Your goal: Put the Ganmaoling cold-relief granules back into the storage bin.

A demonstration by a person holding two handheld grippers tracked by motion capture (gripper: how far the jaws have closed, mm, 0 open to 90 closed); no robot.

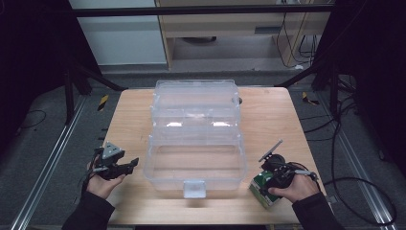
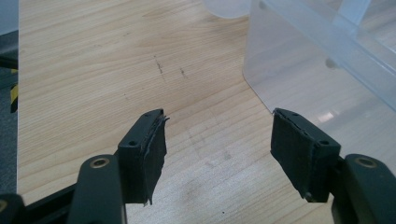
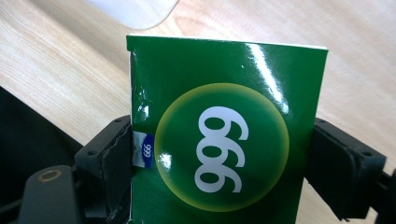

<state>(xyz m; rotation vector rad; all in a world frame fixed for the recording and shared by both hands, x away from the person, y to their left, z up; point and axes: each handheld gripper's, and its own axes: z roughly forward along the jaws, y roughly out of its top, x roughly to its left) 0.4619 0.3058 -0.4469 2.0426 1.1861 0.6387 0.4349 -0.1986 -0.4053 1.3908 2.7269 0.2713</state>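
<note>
Green box (image 3: 224,140) | right gripper (image 3: 219,163) clamps its sides; left gripper (image 2: 217,144) open, idle | lift straight; carry toward 10 o'clock into clear bin (image 1: 158,165); keep grip square

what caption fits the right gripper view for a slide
Right gripper closed on a green box marked 999, above the wooden table.

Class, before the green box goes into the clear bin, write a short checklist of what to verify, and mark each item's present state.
1. Right tongs closed on the green box, pads on both sides: ok.
2. Clear bin open, lid back: ok.
3. Front compartment free for the box: ok.
4. Left tongs open, holding nothing, beside the bin: ok.
5. Box lifted off the table: cannot tell.
</note>
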